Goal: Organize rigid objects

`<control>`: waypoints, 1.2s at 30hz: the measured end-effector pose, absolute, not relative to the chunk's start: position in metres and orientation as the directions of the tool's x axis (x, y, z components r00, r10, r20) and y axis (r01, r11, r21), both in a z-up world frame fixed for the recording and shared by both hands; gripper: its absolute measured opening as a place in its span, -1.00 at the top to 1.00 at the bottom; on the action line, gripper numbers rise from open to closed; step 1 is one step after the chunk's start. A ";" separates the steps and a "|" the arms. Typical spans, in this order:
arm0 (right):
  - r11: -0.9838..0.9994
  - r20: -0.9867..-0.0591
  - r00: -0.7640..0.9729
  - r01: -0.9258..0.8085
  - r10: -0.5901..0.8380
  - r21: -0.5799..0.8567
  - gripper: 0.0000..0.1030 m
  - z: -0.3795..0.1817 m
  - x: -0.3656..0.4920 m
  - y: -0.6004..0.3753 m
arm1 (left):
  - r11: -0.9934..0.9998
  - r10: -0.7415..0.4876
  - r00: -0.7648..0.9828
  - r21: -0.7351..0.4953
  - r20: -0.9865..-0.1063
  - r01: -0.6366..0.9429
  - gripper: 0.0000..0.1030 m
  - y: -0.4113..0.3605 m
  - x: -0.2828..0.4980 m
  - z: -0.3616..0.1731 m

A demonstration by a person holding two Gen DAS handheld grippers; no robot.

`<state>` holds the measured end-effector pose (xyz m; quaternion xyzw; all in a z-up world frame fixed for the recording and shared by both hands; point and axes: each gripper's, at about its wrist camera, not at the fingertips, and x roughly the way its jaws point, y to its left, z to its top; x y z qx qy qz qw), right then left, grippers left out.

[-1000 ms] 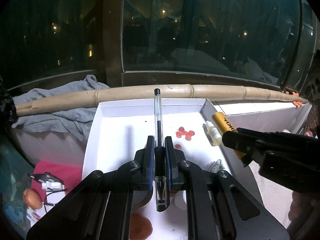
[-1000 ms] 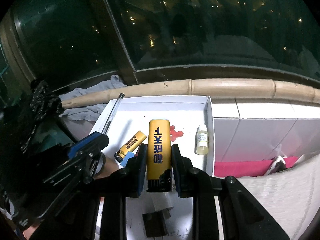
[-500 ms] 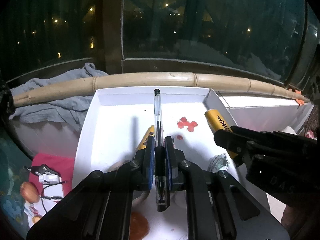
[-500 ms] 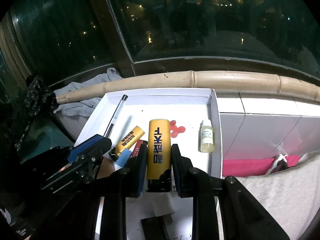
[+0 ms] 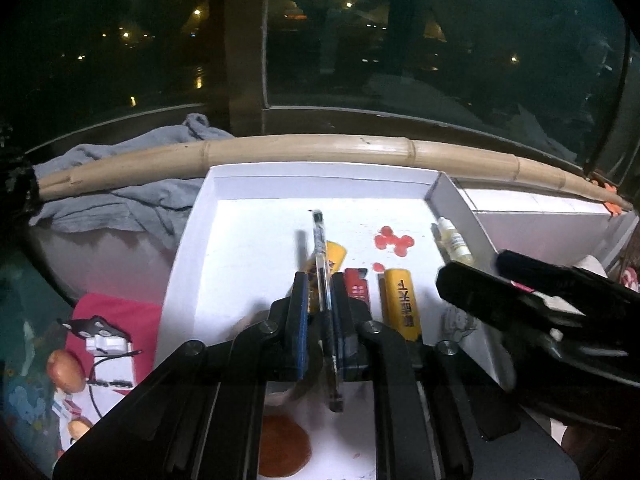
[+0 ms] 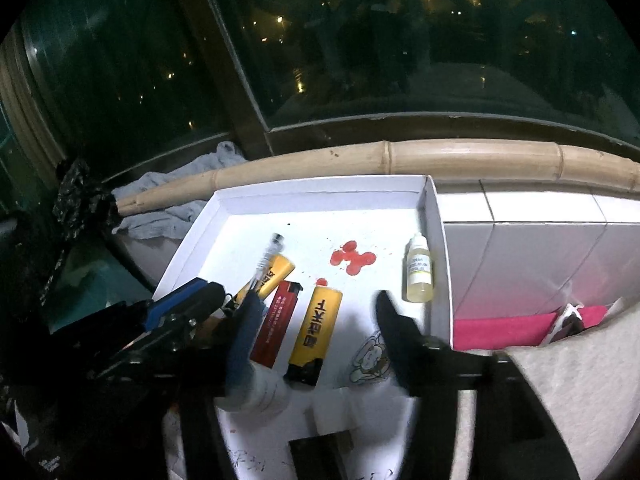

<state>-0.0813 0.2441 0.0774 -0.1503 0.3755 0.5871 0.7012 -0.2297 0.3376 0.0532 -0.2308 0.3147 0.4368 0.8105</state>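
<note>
Ahead of me a long bamboo pole [image 6: 460,158] lies along the window ledge, with a grey cloth [image 5: 132,196] bunched under its left end. Just before it sits my white box [image 5: 188,248], red-stained on the floor. Inside, side by side: a yellow lighter [image 6: 316,330] with dark characters I can't read, a red lighter [image 6: 276,322], another yellow lighter [image 6: 276,274] partly under the pen [image 5: 322,264], and a small dropper bottle [image 6: 418,274] against the right wall, label too small to read. My left gripper [image 5: 320,320] is opening around the pen, which is between its jaws. My right gripper [image 6: 316,344] is opening wide, the yellow lighter lying free between its fingers
</note>
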 end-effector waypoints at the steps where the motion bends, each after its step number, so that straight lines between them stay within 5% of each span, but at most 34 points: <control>1: 0.267 -0.700 0.029 -0.935 0.714 0.234 -0.59 0.078 -0.081 0.242 | 0.504 0.568 0.413 -0.096 -0.712 -0.859 0.32 0.337 -0.231 0.054; 3: 0.273 -0.691 0.041 -0.934 0.722 0.231 -0.64 0.080 -0.082 0.239 | 0.461 0.611 0.354 -0.046 -0.708 -0.886 -0.82 0.337 -0.234 0.055; 4: 0.286 -0.679 0.057 -0.930 0.732 0.230 -0.68 0.082 -0.081 0.235 | 0.456 0.618 0.354 -0.047 -0.702 -0.889 -0.99 0.337 -0.237 0.055; 23: 0.357 -0.608 0.264 -0.934 0.749 0.034 -0.71 0.114 -0.104 0.189 | 0.389 0.720 0.334 -0.045 -0.609 -0.920 -1.00 0.299 -0.274 0.087; 30: 0.287 -0.570 0.217 -0.957 0.793 0.036 -0.71 0.120 -0.116 0.161 | 0.333 0.812 0.246 0.074 -0.530 -0.940 -0.99 0.249 -0.283 0.111; 36: 0.236 -0.513 0.163 -0.968 0.843 0.081 -0.71 0.134 -0.113 0.127 | 0.287 0.814 0.245 -0.002 -0.527 -0.958 -0.99 0.206 -0.296 0.125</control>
